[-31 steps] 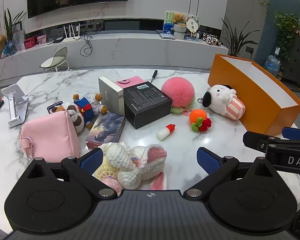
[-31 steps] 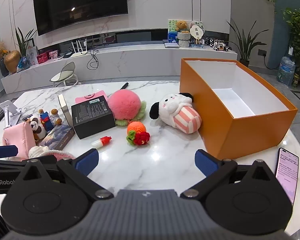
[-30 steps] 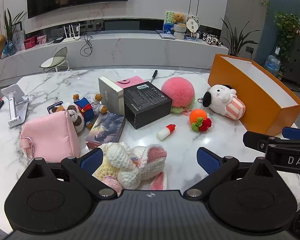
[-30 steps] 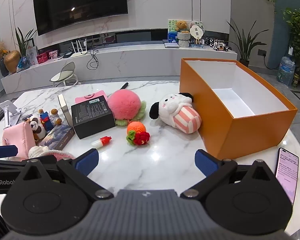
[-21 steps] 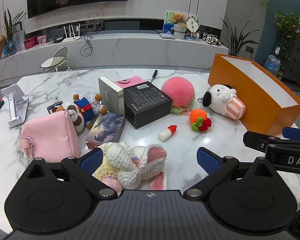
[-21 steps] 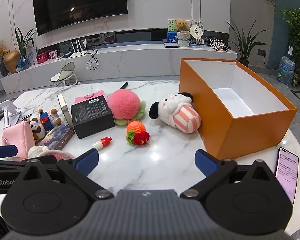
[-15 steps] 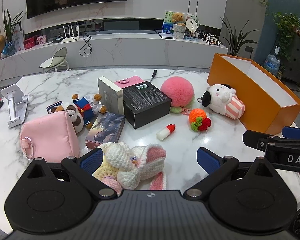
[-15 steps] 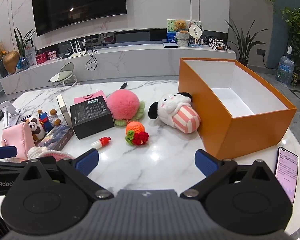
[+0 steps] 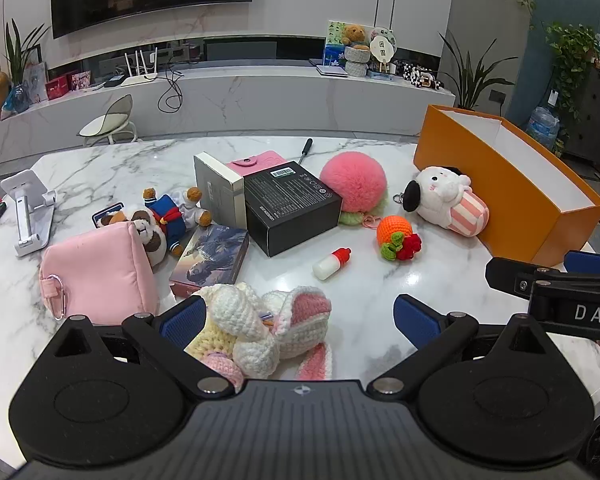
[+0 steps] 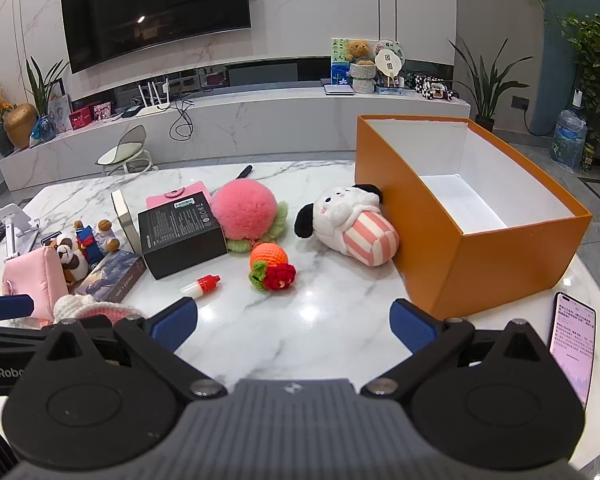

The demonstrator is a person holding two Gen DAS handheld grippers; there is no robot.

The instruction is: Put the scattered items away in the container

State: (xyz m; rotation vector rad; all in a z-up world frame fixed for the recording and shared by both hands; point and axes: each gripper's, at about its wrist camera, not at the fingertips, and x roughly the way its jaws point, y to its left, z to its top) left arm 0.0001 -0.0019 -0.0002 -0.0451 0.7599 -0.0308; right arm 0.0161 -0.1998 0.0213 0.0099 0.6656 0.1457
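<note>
Almost nothing has moved since a second ago: both views have drifted very slightly, and every item lies where it lay. The left gripper (image 9: 296,318) hovers low over the near edge of the marble desk (image 9: 100,176), fingers (image 9: 178,322) spread wide and released, the knitted white-and-pink crochet bunny (image 9: 268,330) lying between them, untouched. The right gripper (image 10: 294,322) is likewise spread and grips nothing, above a bare glossy stretch near the desk's front edge. The orange cardboard box (image 10: 496,248), open-topped and white inside, stands at the right edge, with the soft striped plush dog (image 10: 352,224) resting against its wall. A fluffy pink pompom (image 10: 246,210), crochet orange (image 10: 270,264), black carton (image 10: 180,232) and padded pink pouch (image 9: 96,268) crowd the middle and left. A phone (image 10: 572,344) lies at the near right corner.
</note>
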